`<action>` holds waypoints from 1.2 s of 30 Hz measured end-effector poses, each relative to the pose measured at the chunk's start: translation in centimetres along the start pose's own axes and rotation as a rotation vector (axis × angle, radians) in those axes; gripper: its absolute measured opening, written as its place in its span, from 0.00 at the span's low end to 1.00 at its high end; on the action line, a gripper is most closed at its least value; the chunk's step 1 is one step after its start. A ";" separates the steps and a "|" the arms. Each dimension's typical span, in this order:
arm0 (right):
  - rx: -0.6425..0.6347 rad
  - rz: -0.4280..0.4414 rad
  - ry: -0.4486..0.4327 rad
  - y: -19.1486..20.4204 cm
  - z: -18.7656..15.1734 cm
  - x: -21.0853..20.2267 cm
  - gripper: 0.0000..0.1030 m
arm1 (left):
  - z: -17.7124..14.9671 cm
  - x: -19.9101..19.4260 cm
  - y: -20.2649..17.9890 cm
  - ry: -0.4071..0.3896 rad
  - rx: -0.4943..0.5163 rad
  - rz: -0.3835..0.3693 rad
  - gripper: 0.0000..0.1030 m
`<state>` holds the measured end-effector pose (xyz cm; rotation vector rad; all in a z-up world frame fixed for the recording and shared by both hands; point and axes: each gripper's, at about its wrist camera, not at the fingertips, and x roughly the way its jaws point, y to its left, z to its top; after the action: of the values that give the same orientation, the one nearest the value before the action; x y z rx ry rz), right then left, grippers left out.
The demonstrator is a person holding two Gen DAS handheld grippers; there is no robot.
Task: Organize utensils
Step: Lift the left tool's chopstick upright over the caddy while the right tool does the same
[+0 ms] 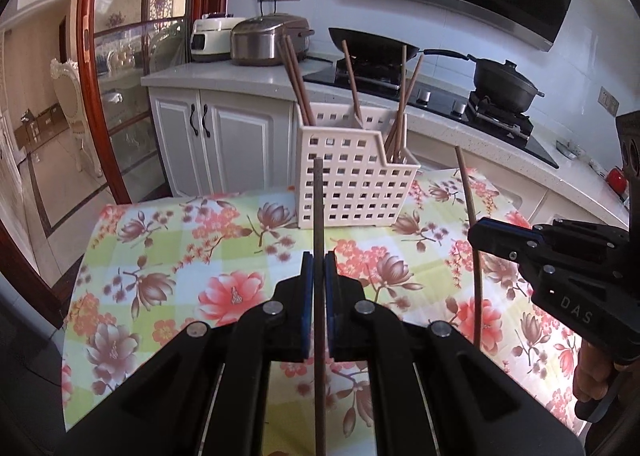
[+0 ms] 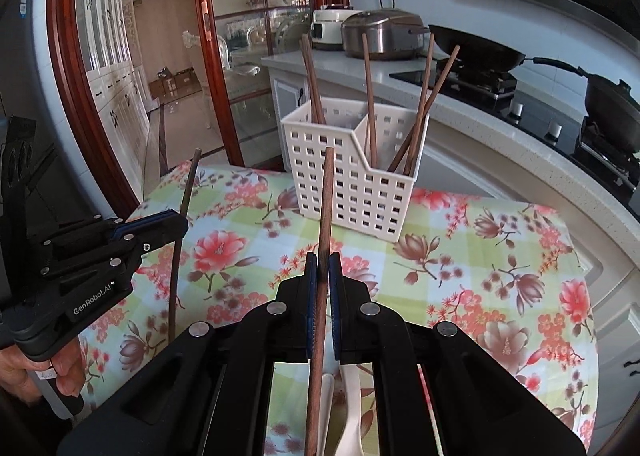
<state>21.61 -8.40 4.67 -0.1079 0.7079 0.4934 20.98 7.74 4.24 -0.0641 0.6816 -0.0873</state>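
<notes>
A white perforated utensil holder [image 1: 352, 180] [image 2: 352, 172] stands at the far side of the floral table, with several brown chopsticks [image 1: 298, 84] [image 2: 370, 96] upright in its compartments. My left gripper [image 1: 319, 268] is shut on a dark chopstick [image 1: 318, 208] that points up toward the holder; this gripper [image 2: 176, 222] and its chopstick [image 2: 186, 192] also show in the right wrist view. My right gripper [image 2: 323, 268] is shut on a brown chopstick [image 2: 326, 200]; it appears at the right of the left wrist view [image 1: 478, 234] with its chopstick [image 1: 468, 192]. Both grippers are short of the holder.
White spoons [image 2: 352, 408] lie on the flowered tablecloth [image 1: 192, 256] under my right gripper. Behind the table runs a counter with a rice cooker [image 1: 268, 40], a wok [image 1: 372, 44] and a lidded pot [image 1: 506, 84] on the hob. A glass door [image 1: 132, 56] is at left.
</notes>
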 end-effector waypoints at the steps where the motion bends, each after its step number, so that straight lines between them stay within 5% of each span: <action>1: 0.000 0.002 -0.005 0.0 0.1 -0.2 0.06 | 0.2 -0.3 -0.1 -0.006 0.002 0.001 0.06; 20: 0.021 0.023 -0.069 -1.9 1.8 -3.6 0.06 | 2.7 -1.8 -0.3 -0.059 -0.020 -0.051 0.05; 36: 0.015 0.010 -0.110 -4.3 6.9 -5.1 0.06 | 11.7 -4.1 -0.7 -0.184 0.008 -0.107 0.05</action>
<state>24.43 -12.46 12.96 -0.0629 0.6041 0.4998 25.17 7.81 15.90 -0.0995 0.4940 -0.1843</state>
